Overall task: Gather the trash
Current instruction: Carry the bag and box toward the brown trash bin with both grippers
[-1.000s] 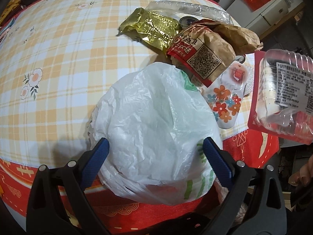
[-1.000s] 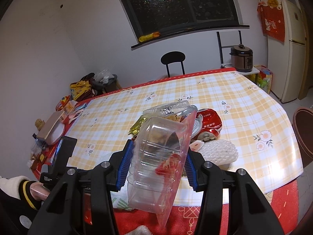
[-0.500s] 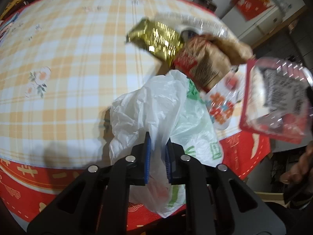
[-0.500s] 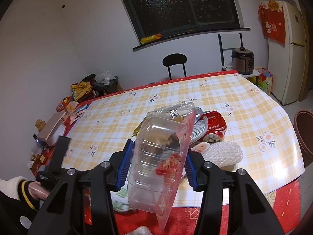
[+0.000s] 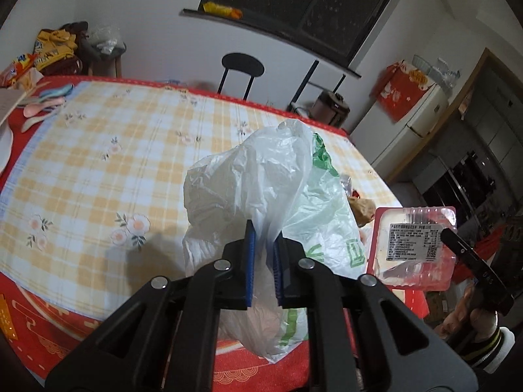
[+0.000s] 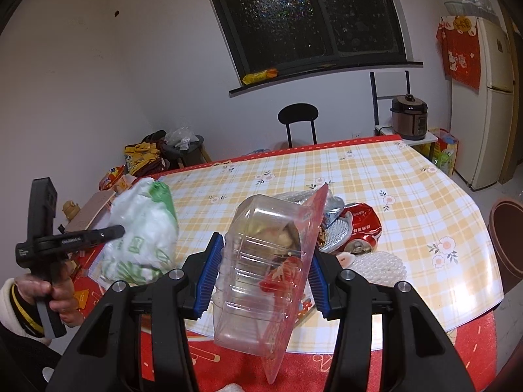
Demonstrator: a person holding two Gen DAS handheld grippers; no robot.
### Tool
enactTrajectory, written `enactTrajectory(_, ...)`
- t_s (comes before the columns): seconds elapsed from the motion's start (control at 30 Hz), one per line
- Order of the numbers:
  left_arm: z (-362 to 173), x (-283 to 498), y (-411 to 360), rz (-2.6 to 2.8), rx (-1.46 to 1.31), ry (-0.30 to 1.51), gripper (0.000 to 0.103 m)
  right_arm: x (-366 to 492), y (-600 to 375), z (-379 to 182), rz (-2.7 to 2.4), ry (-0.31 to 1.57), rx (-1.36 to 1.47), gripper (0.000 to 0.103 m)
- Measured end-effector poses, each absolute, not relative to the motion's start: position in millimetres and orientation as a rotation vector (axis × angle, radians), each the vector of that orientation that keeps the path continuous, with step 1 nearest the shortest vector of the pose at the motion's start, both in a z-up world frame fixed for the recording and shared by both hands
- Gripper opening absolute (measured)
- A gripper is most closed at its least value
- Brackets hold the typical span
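Kitchen-dining room, white walls, dark night window (image 6: 313, 19) on the far wall, black round-backed chair (image 6: 297, 116) behind the table; round table with an orange-and-white checked flower-print cloth (image 5: 98, 176) over a red patterned undercloth (image 6: 408, 372); left gripper (image 5: 261, 261) has its blue pads pinched nearly together on a fold of the crumpled white plastic bag with green print (image 5: 261, 196), bag bunched up above the jaws and hanging below them over the near table edge; in the right wrist view the same bag (image 6: 140, 228) sits at the left, in front of the hand (image 6: 49, 294) on the left gripper's black handle, white sleeve with yellow-striped dark cuff; right gripper (image 6: 261, 274) is about half open, blue pads pressed on both sides of a clear plastic clamshell food container with a pink rim (image 6: 271, 261), tilted, reddish scraps inside; left view shows that container (image 5: 415, 245) from its labelled side, just right of the bag; remaining trash on the cloth past the container: crushed red drink can (image 6: 362, 225), white foam mesh fruit sleeve (image 6: 379, 264) near the table edge, silvery foil wrapper (image 6: 330, 205), partly hidden, so what else lies there can't be told; brown electric cooker (image 6: 408, 117) on a low stand and a white fridge with a red hanging cloth (image 6: 490, 98) at the right wall; yellow snack bags (image 5: 54, 49) piled at the far left; yellow packet on the window ledge (image 6: 260, 75).
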State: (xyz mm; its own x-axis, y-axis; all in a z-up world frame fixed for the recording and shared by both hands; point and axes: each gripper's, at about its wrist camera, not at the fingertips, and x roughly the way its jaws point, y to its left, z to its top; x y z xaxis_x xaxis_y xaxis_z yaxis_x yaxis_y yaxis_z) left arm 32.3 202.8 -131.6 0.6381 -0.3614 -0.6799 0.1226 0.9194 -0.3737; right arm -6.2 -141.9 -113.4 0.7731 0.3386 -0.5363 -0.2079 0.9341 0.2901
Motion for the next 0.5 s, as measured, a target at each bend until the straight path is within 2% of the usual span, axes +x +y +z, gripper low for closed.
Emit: enactTrajectory(0.5, -124, 37, 147, -0.419, -0.297, 0.818, 0.013, -20, -186, -93, 0.204, 0.597, 0.192, 0.049)
